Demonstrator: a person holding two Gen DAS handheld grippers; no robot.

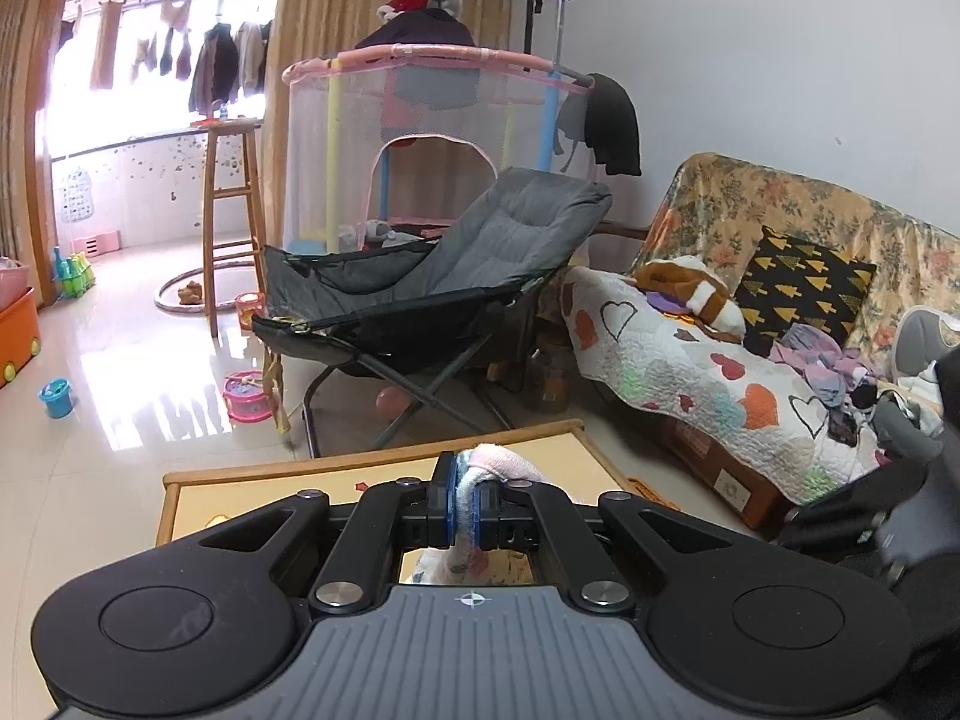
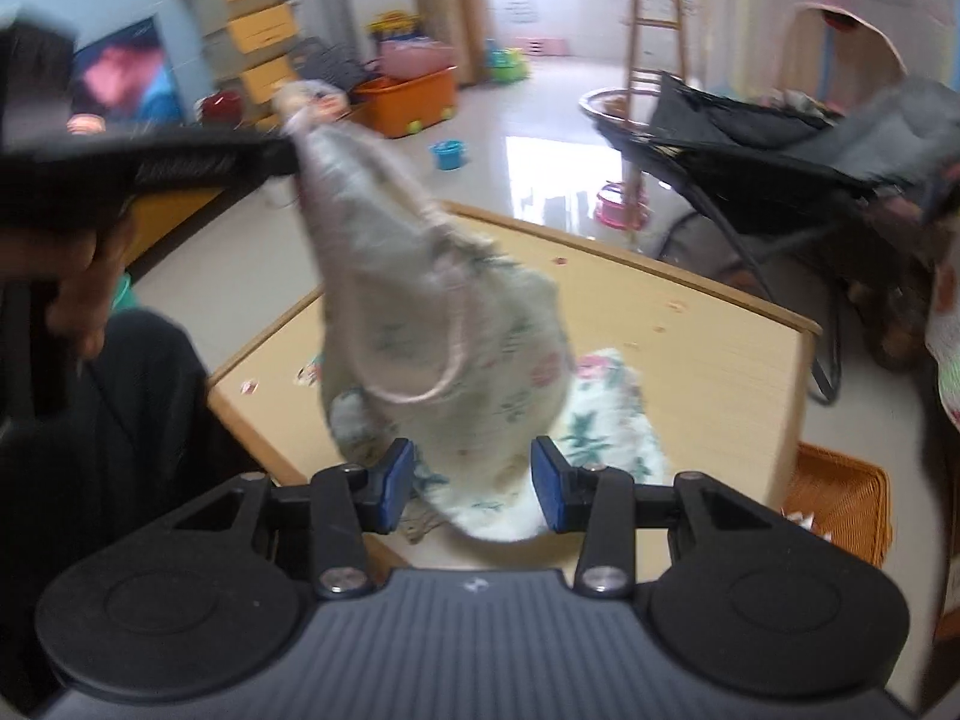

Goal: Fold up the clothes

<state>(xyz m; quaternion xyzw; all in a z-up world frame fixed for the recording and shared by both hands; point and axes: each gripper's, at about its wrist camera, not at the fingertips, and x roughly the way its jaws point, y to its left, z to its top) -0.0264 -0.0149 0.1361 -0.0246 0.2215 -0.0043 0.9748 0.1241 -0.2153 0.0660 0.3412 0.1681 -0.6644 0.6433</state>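
The small floral garment (image 2: 444,324) hung in the air above the low wooden table (image 2: 720,330), pinched at its top corner and drooping in a long, slack teardrop whose long axis ran from upper left down toward the table's near side. Its pink-trimmed opening faced the right wrist camera, and its lowest folds hung just above, or perhaps touched, a second floral piece (image 2: 606,414) lying on the table top; the blur made it impossible to say which. The left gripper (image 1: 465,504) had its blue pads pressed tight on the pink-edged hem, so that hand bore all the cloth's weight. The right gripper (image 2: 473,486) stood wide apart and empty, its jaws flanking the hanging lower edge, which lay straight ahead of it and slightly above its fingertips. That made the right hand the nearer one to the free end. In my judgement the coming move turned on this: the right gripper needed only a short advance along its own axis to catch the bottom edge and spread the garment out over the table.
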